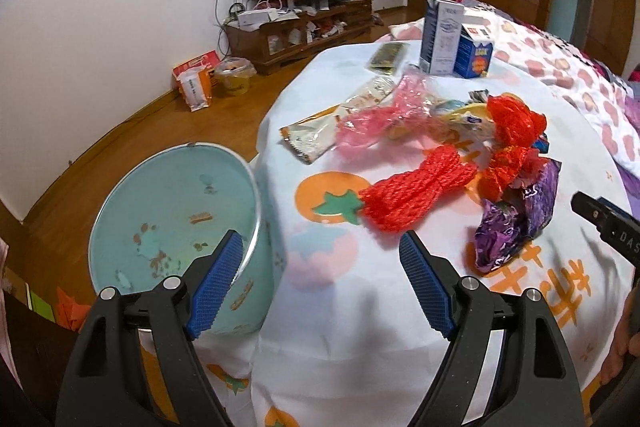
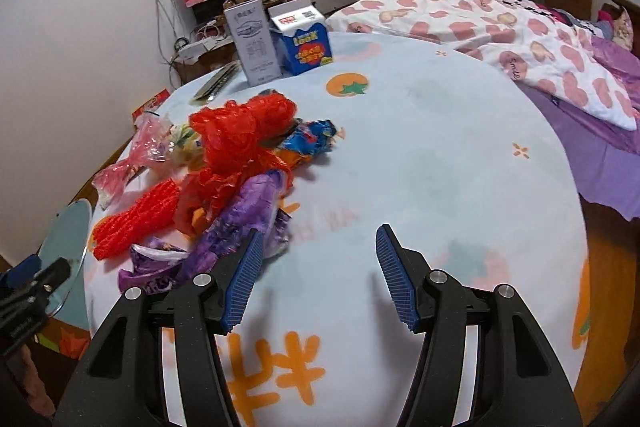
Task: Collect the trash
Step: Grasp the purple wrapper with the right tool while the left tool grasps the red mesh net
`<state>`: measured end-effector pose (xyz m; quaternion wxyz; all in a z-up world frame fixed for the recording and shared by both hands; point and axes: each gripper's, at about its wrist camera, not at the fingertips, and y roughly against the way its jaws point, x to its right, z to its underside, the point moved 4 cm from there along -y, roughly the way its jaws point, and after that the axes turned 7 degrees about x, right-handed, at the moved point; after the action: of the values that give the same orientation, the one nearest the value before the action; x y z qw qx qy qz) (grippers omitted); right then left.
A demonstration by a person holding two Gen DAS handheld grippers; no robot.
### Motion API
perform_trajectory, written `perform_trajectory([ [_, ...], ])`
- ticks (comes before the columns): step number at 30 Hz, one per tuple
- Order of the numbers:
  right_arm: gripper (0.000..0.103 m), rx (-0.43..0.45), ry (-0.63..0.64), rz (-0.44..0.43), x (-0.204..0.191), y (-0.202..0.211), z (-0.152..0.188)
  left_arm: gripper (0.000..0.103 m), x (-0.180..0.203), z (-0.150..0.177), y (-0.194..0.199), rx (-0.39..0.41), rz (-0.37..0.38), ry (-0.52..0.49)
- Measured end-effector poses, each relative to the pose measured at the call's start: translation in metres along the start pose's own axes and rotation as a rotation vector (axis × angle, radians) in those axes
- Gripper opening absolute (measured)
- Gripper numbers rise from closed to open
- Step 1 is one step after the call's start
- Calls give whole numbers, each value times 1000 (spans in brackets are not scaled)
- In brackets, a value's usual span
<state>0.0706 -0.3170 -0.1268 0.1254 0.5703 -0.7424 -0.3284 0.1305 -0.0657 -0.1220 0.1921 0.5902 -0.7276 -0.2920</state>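
Note:
A pile of trash lies on a table with a pale blue fruit-print cloth point(image 1: 340, 307): red mesh netting point(image 1: 416, 191), a crumpled red net point(image 1: 512, 131), a purple wrapper point(image 1: 516, 223), pink plastic film point(image 1: 384, 115) and a beige snack packet point(image 1: 312, 135). A light blue bin point(image 1: 172, 227) stands at the table's left edge. My left gripper point(image 1: 320, 251) is open and empty, between the bin and the red mesh. My right gripper point(image 2: 318, 247) is open and empty over the cloth, its left finger beside the purple wrapper point(image 2: 236, 231). The red mesh point(image 2: 136, 223) lies left of it.
Two cartons, grey point(image 2: 252, 39) and blue point(image 2: 306, 41), stand at the table's far side, with a dark flat packet point(image 1: 388, 55) near them. A bed with a heart-print quilt point(image 2: 500, 39) lies to the right. A wooden TV cabinet point(image 1: 300, 23) stands against the wall.

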Motion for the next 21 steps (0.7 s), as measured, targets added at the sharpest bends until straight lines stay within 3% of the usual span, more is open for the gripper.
perform_trajectory([
  [9, 59, -110, -5, -107, -46, -34, 3, 79, -1, -1, -8, -14, -8, -6],
  [12, 51, -141, 2, -119, -54, -43, 8, 79, -1, -2, -10, -14, -8, -10],
  [21, 46, -112, 29, -124, -27, -19, -6, 79, 11, -13, -19, 7, 26, -47],
])
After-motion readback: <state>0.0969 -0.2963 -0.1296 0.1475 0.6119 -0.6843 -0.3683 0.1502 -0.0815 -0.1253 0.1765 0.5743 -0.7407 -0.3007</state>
